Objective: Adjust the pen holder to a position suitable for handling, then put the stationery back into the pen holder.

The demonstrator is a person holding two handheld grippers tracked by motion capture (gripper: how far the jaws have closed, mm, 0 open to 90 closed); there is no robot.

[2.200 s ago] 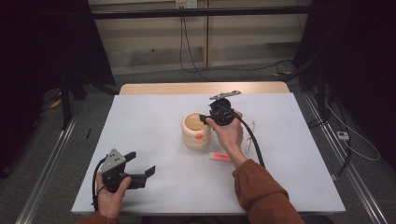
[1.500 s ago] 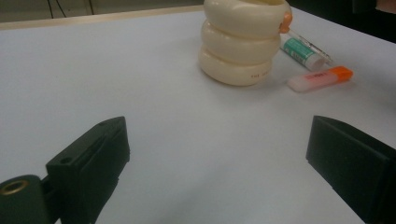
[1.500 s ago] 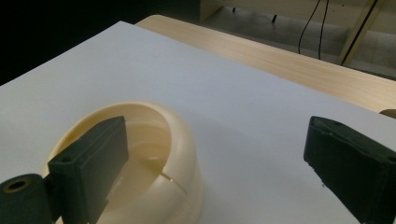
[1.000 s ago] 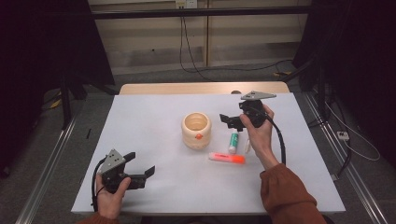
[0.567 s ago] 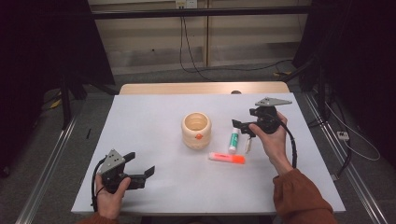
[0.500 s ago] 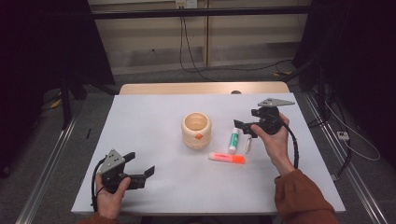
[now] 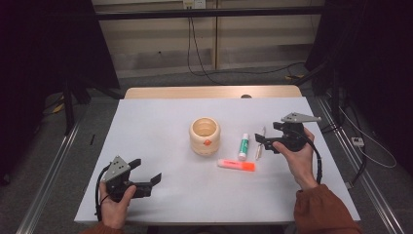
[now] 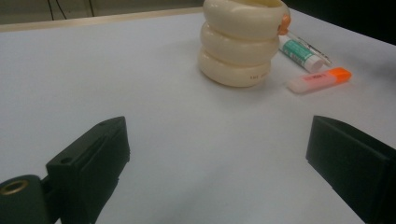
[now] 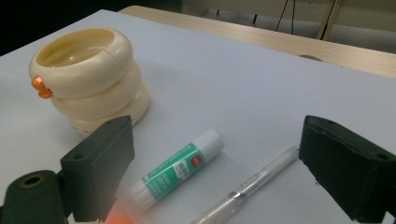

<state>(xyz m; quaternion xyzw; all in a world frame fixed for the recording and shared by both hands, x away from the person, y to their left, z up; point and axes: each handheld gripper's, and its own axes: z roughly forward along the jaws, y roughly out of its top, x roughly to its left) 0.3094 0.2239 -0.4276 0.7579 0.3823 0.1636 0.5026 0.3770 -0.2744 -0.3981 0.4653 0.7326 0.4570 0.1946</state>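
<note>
We had the cream ringed holder (image 7: 205,136) mid-table as our reference. Right of it lay the glue stick (image 7: 243,146), then the clear pen (image 7: 259,144) beside that; the orange highlighter (image 7: 236,165) sat in front of the holder, toward us.

Right gripper (image 7: 267,143) hovered just right of the pen, jaws spread wide, holding nothing. Left gripper (image 7: 146,178) sat well off toward the near-left corner, jaws also apart, empty.

Our guess: pen pickup next. Best to straddle the barrel squarely mid-length and close gently so it wouldn't roll.

Holder looked empty inside.
</note>
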